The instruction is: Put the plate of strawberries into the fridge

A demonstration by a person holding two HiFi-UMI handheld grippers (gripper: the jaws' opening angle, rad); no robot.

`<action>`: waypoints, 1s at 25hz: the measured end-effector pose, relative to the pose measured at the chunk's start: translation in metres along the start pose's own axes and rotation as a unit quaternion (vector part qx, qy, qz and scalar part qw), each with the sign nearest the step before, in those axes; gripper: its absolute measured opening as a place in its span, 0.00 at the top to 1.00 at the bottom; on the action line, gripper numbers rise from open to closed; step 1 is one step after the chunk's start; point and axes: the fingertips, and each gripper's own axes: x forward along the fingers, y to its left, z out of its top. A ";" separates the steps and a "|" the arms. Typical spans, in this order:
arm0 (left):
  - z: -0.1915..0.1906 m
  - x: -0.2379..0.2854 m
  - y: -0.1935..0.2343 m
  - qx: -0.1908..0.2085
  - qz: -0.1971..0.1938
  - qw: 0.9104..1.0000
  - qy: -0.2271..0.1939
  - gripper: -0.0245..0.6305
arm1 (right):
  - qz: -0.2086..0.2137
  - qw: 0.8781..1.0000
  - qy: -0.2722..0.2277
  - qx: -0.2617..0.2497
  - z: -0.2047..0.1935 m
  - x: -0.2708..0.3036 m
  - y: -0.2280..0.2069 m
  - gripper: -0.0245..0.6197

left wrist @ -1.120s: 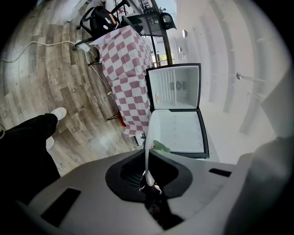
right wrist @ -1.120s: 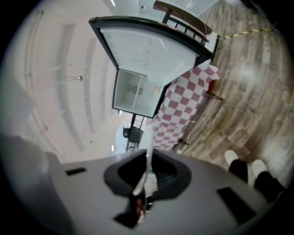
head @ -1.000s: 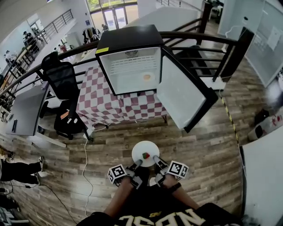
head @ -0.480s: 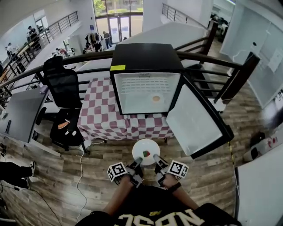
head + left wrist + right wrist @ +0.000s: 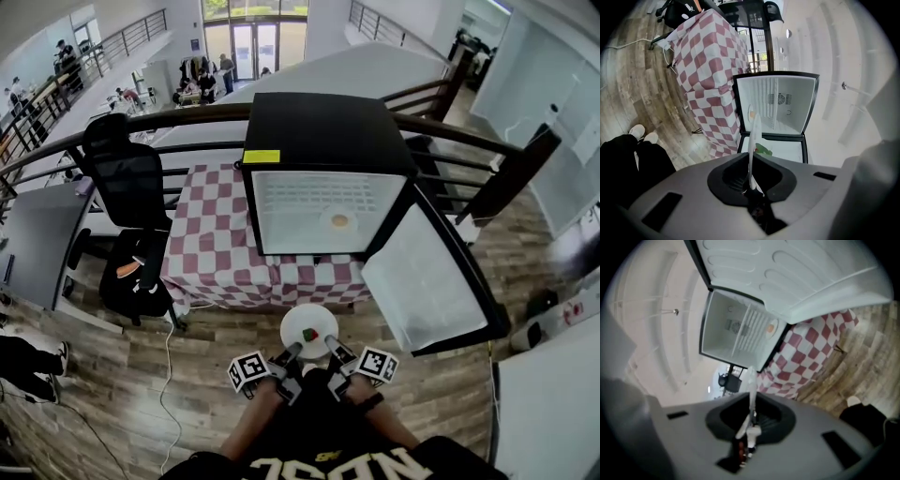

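A white plate with a red strawberry on it hangs in front of me, held level by both grippers. My left gripper is shut on its near-left rim and my right gripper on its near-right rim. In the left gripper view the plate shows edge-on in the left gripper, with the strawberry's green leaves behind it. The right gripper view shows the plate's rim pinched by the right gripper. The black fridge stands open ahead on a table, its white inside facing me.
The fridge door swings out to the right. A small orange thing lies inside the fridge. A red-and-white checked cloth covers the table. A black office chair and a grey desk stand left; a dark railing runs behind.
The fridge and table have come nearer and more central as I walked towards them. Both grippers still hold the plate the same way.
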 end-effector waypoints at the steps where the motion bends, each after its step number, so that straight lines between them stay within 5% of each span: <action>1: 0.004 0.005 -0.001 -0.001 0.001 1.000 0.001 0.91 | 0.001 1.000 0.002 -0.002 0.005 0.005 0.000 0.90; 12: 0.080 0.076 -0.041 0.029 0.008 0.999 -0.021 0.91 | 0.023 1.000 0.005 -0.006 0.087 0.075 0.017 0.90; 25: 0.116 0.111 -0.040 0.027 0.022 0.998 -0.056 0.91 | 0.013 0.999 0.030 0.016 0.116 0.117 -0.002 0.90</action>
